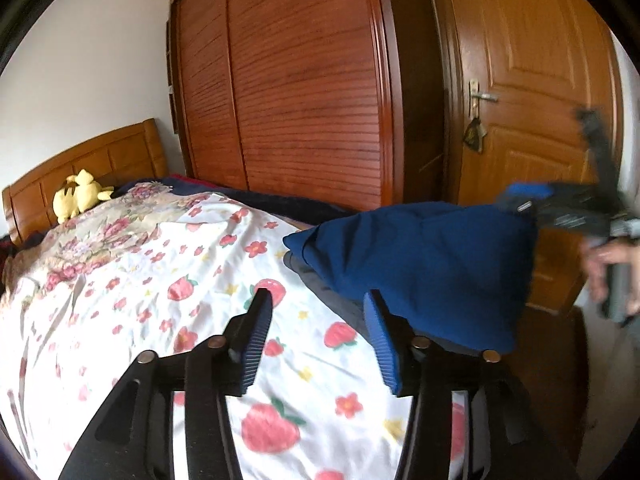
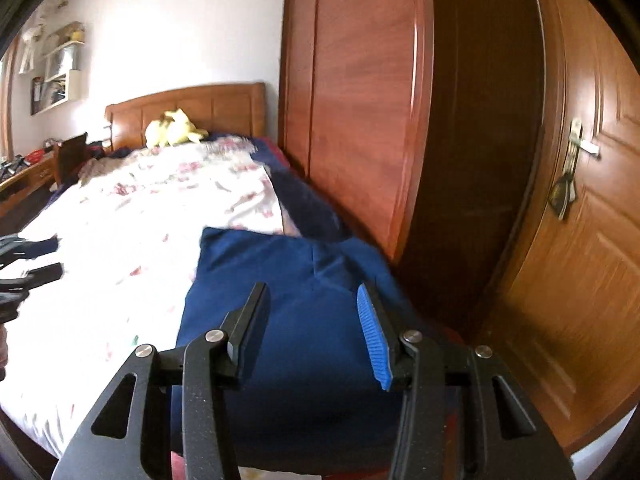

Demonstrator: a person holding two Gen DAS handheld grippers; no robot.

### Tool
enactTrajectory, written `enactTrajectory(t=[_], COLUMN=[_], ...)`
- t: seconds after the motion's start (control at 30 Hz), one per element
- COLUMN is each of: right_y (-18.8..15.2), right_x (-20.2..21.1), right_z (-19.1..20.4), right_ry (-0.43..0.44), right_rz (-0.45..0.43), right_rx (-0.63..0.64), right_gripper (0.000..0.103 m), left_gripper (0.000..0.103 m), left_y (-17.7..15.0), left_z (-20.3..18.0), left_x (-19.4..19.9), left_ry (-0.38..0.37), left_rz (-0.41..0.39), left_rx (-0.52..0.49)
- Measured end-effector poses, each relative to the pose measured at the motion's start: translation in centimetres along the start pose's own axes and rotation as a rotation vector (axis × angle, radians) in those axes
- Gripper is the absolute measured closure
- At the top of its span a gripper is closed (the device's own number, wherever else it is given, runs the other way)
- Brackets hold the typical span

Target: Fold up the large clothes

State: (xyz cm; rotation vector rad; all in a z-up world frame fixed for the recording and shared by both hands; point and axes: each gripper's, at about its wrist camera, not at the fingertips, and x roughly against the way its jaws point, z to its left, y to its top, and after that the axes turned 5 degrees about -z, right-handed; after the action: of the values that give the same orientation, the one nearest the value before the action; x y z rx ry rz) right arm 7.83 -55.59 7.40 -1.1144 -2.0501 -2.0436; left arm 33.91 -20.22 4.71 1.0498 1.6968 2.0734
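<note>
A folded dark blue garment (image 1: 432, 260) lies at the right edge of the bed, on the strawberry-print sheet (image 1: 168, 280). It fills the middle of the right wrist view (image 2: 304, 312). My left gripper (image 1: 318, 300) is open and empty above the sheet, just left of the garment. My right gripper (image 2: 312, 294) is open and empty, hovering over the garment. The right gripper also shows blurred at the far right of the left wrist view (image 1: 576, 212), and the left gripper shows at the left edge of the right wrist view (image 2: 28, 264).
A wooden wardrobe (image 1: 288, 80) and a door (image 1: 532, 120) stand close beyond the bed's right side. A wooden headboard (image 2: 188, 108) and a yellow plush toy (image 1: 80, 196) are at the far end. A desk (image 2: 24, 184) stands left of the bed.
</note>
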Motion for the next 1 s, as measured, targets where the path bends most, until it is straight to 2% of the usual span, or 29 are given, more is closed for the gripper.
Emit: enactTrajectory(t=[0.17,0.3,0.47,0.5,0.63,0.67,0.83,1.0], right_y=[-2.3,-4.3,-2.7,-2.2,-0.6,-0.6,-0.5,-2.4], right_x=[-4.1,-5.8,-4.1,-3.2,0.9,1.5,5.6,8.3], right_z=[-2.2,-2.8,-1.6,-1.2,2.1,2.8,9.9,17.2], right_ry=[-0.047,-0.102,-0.148,-0.133,-0.069,-0.048,0.087,0.196], right_rz=[0.142,0.224,0.198,0.190,0.107,0.096,0.046,-0.003], right_rx=[-0.063,-0.074,-0.073,-0.078,-0.057,-0.054,-0.019,0.014], right_gripper=[0.057,0.057,0.056,0.055,0.029,0.025,0.024,0.024], left_gripper=[0.037,0.028,0.020,0.019,0.016,0.016,0.011,0.006], left_y=[-0.3,-1.2,-1.8,-1.8,-2.0,-2.2,-3.4,-5.5], left_z=[-0.1,1.2,2.8,3.2,3.8,3.9,3.7,3.0], left_x=[4.0,8.5,12.9,13.5,16.6,17.6,22.2,25.0], left_ry=[-0.030,-0.005,0.040,0.044,0.093,0.108,0.189,0.263], left_rz=[-0.045,-0.074,-0.067,-0.066,-0.080,-0.083,-0.091,-0.069], left_rx=[0.044,0.056,0.078,0.088,0.095,0.100,0.140,0.165])
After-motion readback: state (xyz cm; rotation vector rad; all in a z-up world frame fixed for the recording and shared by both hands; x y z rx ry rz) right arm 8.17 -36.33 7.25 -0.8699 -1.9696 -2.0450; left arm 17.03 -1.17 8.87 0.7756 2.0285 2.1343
